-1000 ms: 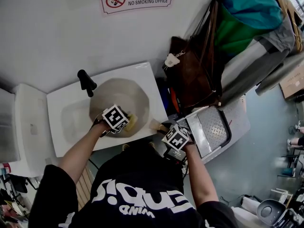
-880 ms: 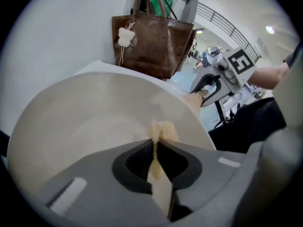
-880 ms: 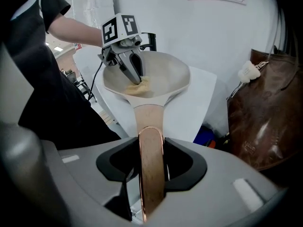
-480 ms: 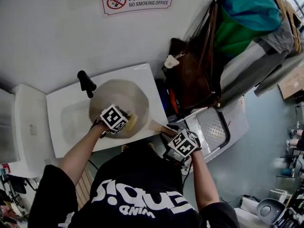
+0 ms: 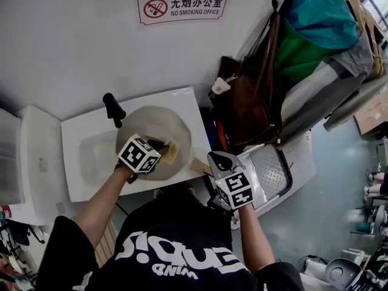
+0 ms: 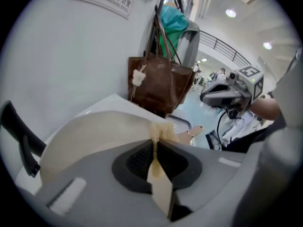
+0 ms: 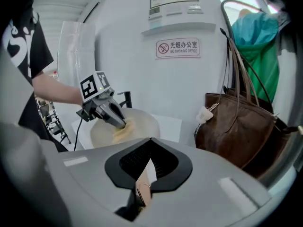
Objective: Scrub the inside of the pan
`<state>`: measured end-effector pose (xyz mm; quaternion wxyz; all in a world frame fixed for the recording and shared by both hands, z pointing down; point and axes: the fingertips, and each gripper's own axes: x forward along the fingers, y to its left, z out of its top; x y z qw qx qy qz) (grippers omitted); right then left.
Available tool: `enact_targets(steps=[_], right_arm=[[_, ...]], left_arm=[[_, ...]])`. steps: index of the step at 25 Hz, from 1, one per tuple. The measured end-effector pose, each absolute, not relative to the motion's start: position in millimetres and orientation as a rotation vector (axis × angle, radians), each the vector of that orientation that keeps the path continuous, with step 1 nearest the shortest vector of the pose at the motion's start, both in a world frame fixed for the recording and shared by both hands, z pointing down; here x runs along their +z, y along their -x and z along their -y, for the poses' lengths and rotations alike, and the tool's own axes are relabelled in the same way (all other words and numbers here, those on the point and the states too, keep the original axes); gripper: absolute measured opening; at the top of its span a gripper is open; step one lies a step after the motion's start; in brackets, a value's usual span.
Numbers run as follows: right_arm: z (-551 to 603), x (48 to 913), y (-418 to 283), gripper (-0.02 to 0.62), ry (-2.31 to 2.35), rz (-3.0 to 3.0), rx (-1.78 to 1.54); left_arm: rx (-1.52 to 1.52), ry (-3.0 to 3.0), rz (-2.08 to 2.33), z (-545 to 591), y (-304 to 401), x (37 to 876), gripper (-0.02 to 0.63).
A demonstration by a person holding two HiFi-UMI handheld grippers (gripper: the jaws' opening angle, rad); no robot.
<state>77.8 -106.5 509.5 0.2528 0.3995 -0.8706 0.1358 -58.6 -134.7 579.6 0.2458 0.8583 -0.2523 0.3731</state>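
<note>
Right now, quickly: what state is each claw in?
Left claw: closed on the yellow sponge.
Right claw: closed; whether it grips the pan's wooden handle cannot be told.

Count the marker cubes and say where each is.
2. One marker cube sits over the pan; the other is right of the sink, past the pan's handle. None seems hidden.

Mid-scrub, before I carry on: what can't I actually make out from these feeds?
- Pan floor under the sponge: head view, covered by the left gripper.
- How clean it is: too small in head view; in left gripper view the gripper's own body blocks the pan's inside.
- Pan handle: right gripper view shows only its tip, between the shut fingers of the right gripper.
</note>
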Motion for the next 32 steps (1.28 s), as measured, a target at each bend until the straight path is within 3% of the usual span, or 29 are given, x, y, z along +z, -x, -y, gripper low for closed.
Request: enact_targets(steps=[9, 21, 32], right_arm=[[108, 432, -60, 0.008, -1.327, 2.608, 0.291], [104, 419, -61, 0.008, -1.494, 2.735, 0.213], [105, 423, -61, 0.008, -1.543, 2.705, 0.193]], left_arm=[[0.662, -2.574, 1.0, 138, 59, 482, 0.023], [0.138, -2.704, 1.445, 124, 106, 425, 0.023], [0.088, -2.712, 1.5, 119, 117, 427, 0.023]])
